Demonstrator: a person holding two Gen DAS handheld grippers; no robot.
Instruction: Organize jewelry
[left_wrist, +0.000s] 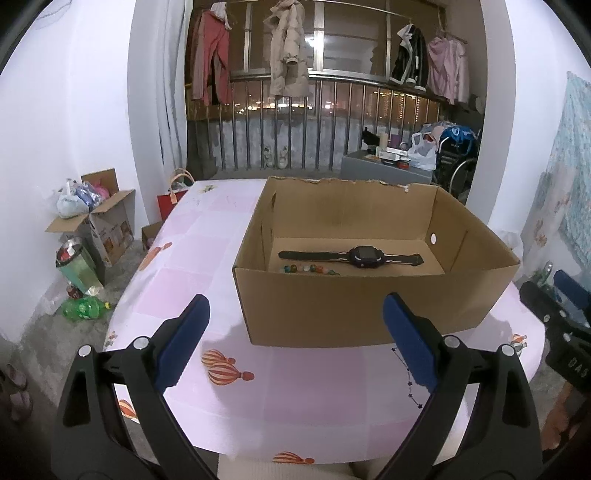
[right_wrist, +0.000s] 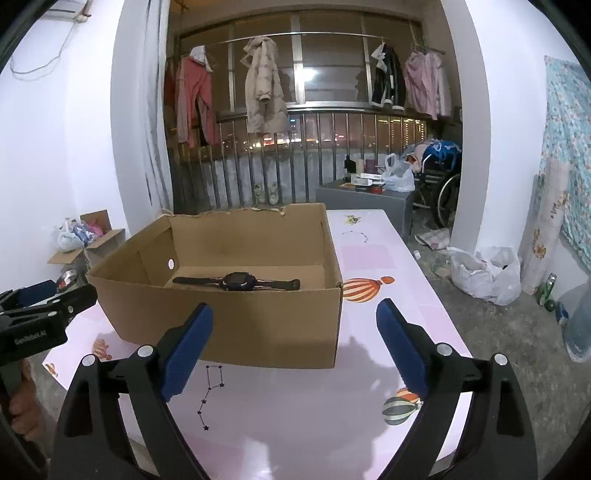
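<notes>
An open cardboard box (left_wrist: 369, 306) stands on the pink table (left_wrist: 207, 251). Inside lie a black wristwatch (left_wrist: 364, 256) and a string of coloured beads (left_wrist: 310, 268) along the near wall. In the right wrist view the box (right_wrist: 236, 328) and the watch (right_wrist: 238, 282) show; the beads are hidden by the box wall. My left gripper (left_wrist: 297, 308) is open and empty, just in front of the box. My right gripper (right_wrist: 295, 314) is open and empty, near the box's front right corner. The right gripper also shows in the left wrist view (left_wrist: 554, 306), and the left gripper in the right wrist view (right_wrist: 44, 310).
The table's near edge (left_wrist: 295, 456) is close below the grippers. On the floor to the left are cardboard boxes (left_wrist: 107, 221), a bin and bottles (left_wrist: 85, 308). A white plastic bag (right_wrist: 487, 273) lies on the floor to the right. A railing with hung clothes stands behind.
</notes>
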